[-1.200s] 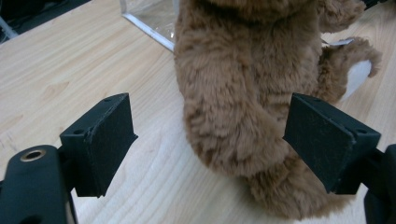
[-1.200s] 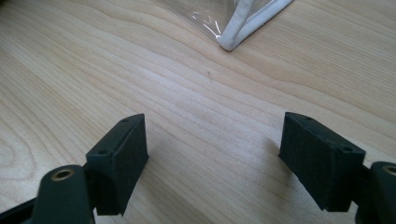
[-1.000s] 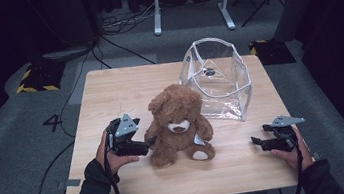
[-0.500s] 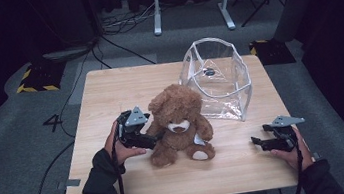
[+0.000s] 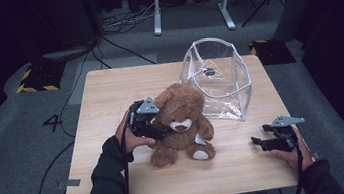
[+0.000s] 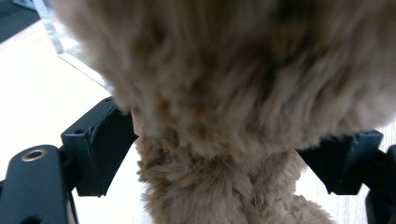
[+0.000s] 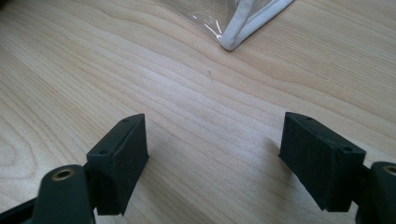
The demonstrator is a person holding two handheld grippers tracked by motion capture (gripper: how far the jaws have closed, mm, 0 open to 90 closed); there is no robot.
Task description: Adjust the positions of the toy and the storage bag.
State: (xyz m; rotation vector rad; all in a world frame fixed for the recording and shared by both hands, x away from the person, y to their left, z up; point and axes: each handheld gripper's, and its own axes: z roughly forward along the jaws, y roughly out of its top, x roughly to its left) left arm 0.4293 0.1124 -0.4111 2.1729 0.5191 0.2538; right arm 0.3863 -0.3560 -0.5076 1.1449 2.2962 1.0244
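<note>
The left tool (image 5: pixel 156 124) is pressed against the teddy bear (image 5: pixel 182 122), at the side of its neck just under the head. In the left gripper view the jaws stand wide apart with the bear's (image 6: pixel 233 107) furry neck and head between them; the pads sit close to the fur on both sides but have not clamped it, so this tool is released. The bear sits upright on the wooden surface (image 5: pixel 109 92), directly ahead of the left tool. Beyond the bear, a clear plastic bag (image 5: pixel 218 78) stands open. The right tool (image 5: pixel 261 141) rests low over the surface, well apart from the bear, its jaws spread and holding nothing. Just ahead of it lies the bag's white-edged corner (image 7: pixel 243 28).
</note>
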